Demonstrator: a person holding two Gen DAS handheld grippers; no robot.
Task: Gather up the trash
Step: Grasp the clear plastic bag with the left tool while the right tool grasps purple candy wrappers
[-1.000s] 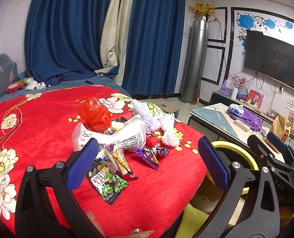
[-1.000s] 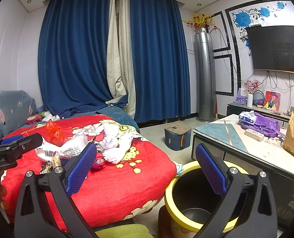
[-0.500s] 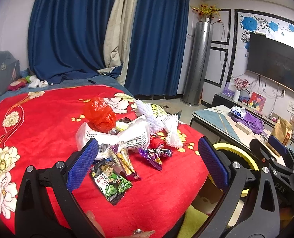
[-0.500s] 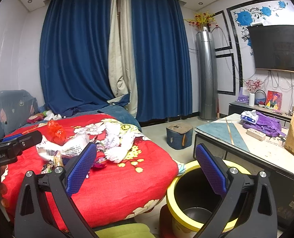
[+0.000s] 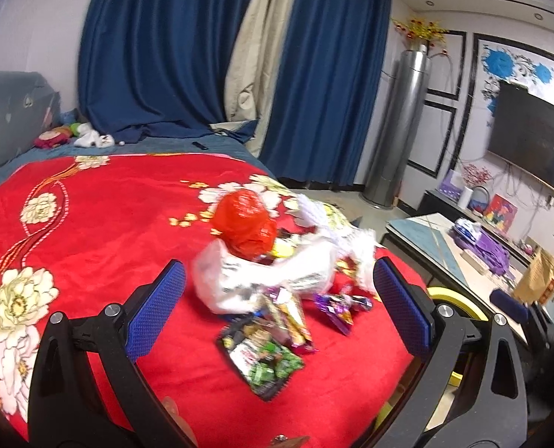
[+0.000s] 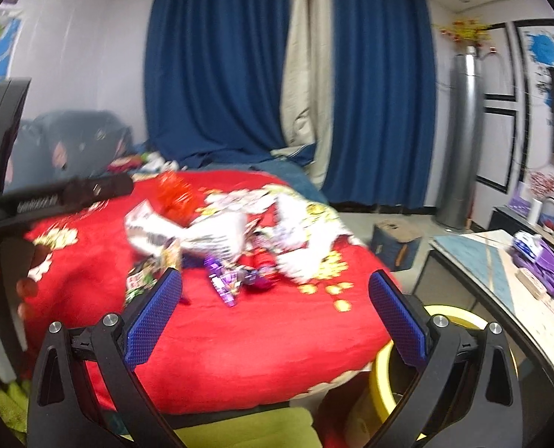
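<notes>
Two grippers hover over the near edge of a bed [image 5: 101,224] covered in red floral fabric, both pointed toward a pile of trash. Left gripper [image 5: 277,310]: held level above the bed, jaws wide open, gripping nothing; the pile sits ahead between its blue pads without contact. Right gripper [image 6: 275,317]: held lower and nearer the bed edge, jaws wide open, empty. Trash pile: red plastic bag [image 5: 245,226] on a white printed bag [image 5: 265,280], white foam netting [image 5: 351,246], green snack wrapper [image 5: 263,364], purple wrapper [image 5: 338,308]. Printing on the wrappers is blurred and unreadable. Yellow-rimmed bin [image 6: 448,317] stands on the floor just beside the bed, by the table [image 6: 501,272].
</notes>
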